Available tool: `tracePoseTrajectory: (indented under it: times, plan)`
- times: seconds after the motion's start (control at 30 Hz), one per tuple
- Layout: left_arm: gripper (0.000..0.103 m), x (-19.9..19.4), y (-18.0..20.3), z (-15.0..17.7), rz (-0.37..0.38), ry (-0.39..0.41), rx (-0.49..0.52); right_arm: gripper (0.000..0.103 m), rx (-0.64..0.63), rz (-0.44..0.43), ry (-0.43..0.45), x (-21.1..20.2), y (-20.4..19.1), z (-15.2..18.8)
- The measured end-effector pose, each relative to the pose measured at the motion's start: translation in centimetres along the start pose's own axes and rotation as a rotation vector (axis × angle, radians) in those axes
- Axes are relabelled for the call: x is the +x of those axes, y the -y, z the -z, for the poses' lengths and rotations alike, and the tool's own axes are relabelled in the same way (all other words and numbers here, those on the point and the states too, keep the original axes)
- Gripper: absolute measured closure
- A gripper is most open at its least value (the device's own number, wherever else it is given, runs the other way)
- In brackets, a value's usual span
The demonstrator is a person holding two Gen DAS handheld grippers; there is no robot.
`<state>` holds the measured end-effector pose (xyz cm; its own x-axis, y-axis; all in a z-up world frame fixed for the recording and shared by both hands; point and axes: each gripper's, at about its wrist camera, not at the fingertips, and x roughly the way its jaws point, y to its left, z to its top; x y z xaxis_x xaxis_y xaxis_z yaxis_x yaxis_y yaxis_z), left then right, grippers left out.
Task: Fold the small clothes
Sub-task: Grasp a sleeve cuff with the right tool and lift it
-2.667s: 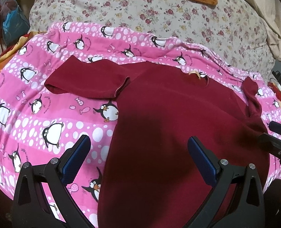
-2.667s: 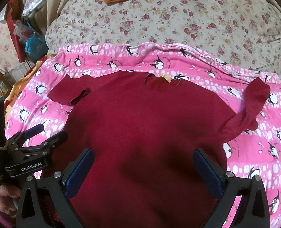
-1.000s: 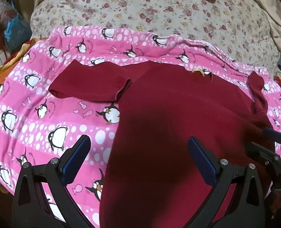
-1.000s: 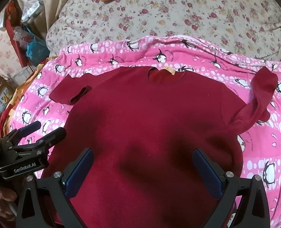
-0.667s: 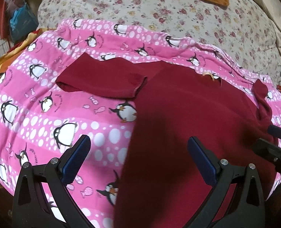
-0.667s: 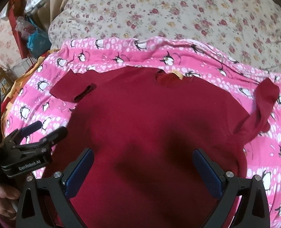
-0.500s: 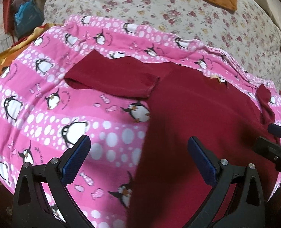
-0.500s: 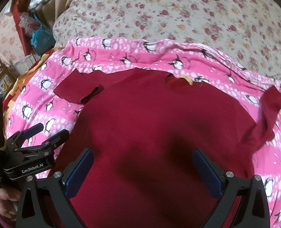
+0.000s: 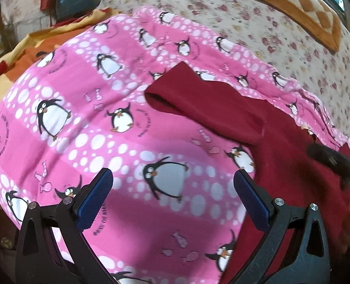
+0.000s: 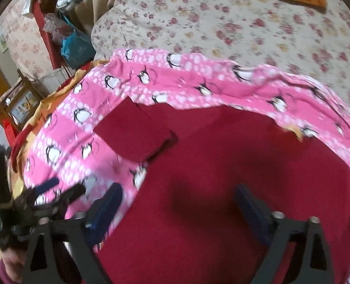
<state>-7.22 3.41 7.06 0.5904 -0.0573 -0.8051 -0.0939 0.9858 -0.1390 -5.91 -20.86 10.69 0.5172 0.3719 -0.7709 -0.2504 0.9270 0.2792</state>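
A dark red long-sleeved shirt [image 10: 234, 165] lies spread flat on a pink penguin-print blanket [image 10: 85, 142]. Its left sleeve [image 9: 205, 108] is doubled back on itself beside the body and also shows in the right wrist view [image 10: 132, 135]. My left gripper [image 9: 172, 198] is open and empty, hovering above bare blanket left of the shirt's side edge [image 9: 253, 184]. My right gripper [image 10: 177, 210] is open and empty above the shirt's lower body. The left gripper also shows in the right wrist view [image 10: 56, 194]. The right gripper shows blurred at the right of the left wrist view [image 9: 335, 161].
A floral quilt [image 10: 246, 23] covers the bed behind the blanket, with an orange cushion [image 9: 300, 7] at the back. An orange-yellow cloth [image 9: 33, 45] lies at the blanket's left edge. Bags and clutter [image 10: 73, 40] stand beyond the bed's left side.
Both grippers have swung to the left. The left gripper went from above the shirt's body to above bare blanket, nearer the folded sleeve. The shirt has not moved.
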Motion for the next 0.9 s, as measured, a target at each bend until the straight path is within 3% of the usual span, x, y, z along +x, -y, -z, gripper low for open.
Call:
tracePoseTrajectory:
  times: [0.27, 0.43, 0.5, 0.6, 0.73, 0.9]
  plan:
    - [0.001, 1.4, -1.6, 0.2, 0.000, -0.029, -0.020, 0.033, -0.030, 0.003, -0.044, 7.6, -0.8, -4.6]
    - [0.001, 2.3, -2.0, 0.0, 0.007, -0.048, -0.039, 0.062, -0.057, -0.008, -0.127, 11.8, -1.3, -5.4]
    - [0.001, 2.3, -2.1, 0.1, 0.006, -0.049, -0.038, 0.084, -0.069, -0.008, -0.132, 12.4, -1.6, -5.2]
    - [0.001, 2.3, -2.1, 0.0, -0.002, -0.047, -0.035, 0.096, -0.124, 0.019, -0.081, 10.9, -2.5, -5.2]
    - [0.001, 2.0, -1.8, -0.2, 0.004, -0.037, -0.046, 0.096, -0.139, 0.001, 0.029, 5.6, -2.1, -6.2]
    - [0.001, 1.6, -0.2, -0.1, 0.018, -0.033, -0.015, 0.096, -0.102, 0.067, 0.144, -2.4, 2.7, -7.0]
